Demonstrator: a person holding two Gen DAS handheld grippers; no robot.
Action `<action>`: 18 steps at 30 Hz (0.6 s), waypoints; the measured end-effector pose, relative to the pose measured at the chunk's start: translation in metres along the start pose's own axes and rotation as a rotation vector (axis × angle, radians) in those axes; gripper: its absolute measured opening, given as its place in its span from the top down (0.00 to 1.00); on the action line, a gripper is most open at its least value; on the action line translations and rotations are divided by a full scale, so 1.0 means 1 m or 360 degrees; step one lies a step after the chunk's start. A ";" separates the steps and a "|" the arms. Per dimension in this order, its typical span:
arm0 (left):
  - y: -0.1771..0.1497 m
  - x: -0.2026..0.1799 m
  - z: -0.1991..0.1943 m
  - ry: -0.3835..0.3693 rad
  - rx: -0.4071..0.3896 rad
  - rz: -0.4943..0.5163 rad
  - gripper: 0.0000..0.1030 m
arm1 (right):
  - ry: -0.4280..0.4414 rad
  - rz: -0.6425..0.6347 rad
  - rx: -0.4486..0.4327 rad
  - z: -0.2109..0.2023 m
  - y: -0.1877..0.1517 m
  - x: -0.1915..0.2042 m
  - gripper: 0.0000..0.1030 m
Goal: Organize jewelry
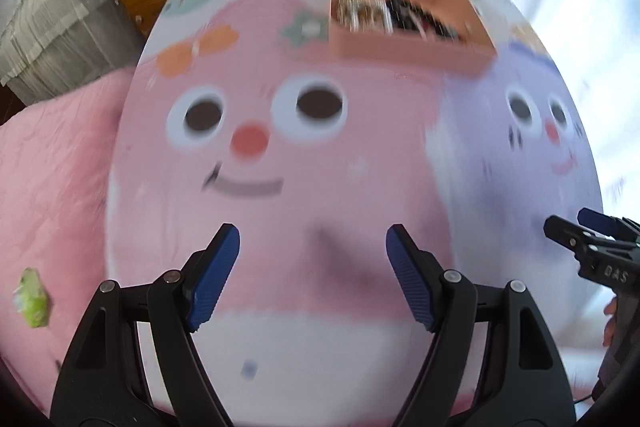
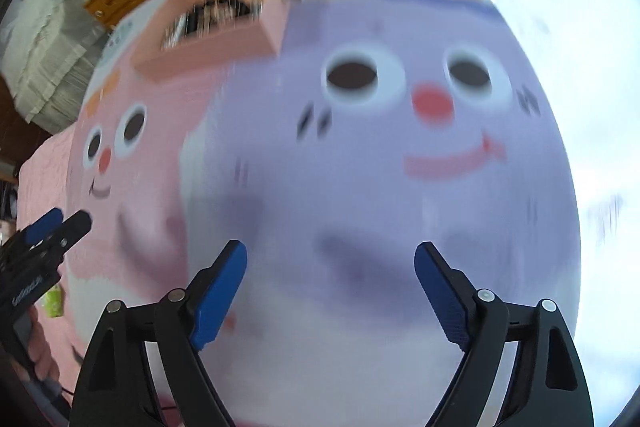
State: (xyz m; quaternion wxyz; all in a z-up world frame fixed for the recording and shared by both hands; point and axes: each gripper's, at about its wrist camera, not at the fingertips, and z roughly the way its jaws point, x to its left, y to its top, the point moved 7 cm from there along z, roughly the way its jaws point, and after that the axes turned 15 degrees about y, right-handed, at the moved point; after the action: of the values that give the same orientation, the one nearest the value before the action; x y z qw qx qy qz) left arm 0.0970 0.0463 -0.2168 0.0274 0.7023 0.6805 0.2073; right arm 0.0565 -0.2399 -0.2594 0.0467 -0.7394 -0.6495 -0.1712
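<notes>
A cartoon-printed table mat (image 1: 256, 187) spreads under me. At its far edge sits the orange jewelry box (image 1: 404, 23), contents blurred, well apart from both my grippers. My left gripper (image 1: 312, 255) and right gripper (image 2: 330, 267) gape wide, holding nothing.

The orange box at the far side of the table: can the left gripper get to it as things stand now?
Probably yes. The left gripper is open and holds nothing, and only bare tabletop lies between it and the orange box, whose top is open. How far the reach is cannot be told.
</notes>
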 end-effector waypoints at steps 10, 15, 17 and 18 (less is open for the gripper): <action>-0.043 0.015 -0.090 -0.0122 0.0060 -0.0051 0.28 | 0.0044 0.0068 -0.0011 -0.062 -0.093 0.050 0.01; -0.025 0.005 -0.142 -0.0079 -0.0091 -0.0105 0.28 | 0.0123 -0.0019 -0.0101 -0.117 -0.074 0.065 0.01; -0.019 -0.002 -0.163 -0.0063 -0.0157 -0.0109 0.28 | 0.0155 -0.0072 -0.0217 -0.147 -0.070 0.074 0.01; -0.014 -0.007 -0.171 -0.0057 -0.0191 -0.0097 0.28 | 0.0177 -0.0088 -0.0272 -0.162 -0.068 0.077 0.01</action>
State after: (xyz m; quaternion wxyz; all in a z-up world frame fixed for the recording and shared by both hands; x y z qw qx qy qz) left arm 0.0274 -0.0014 -0.0674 0.0879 0.6819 0.6874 0.2341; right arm -0.0339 -0.2038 -0.0941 0.0149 -0.7119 -0.6490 -0.2679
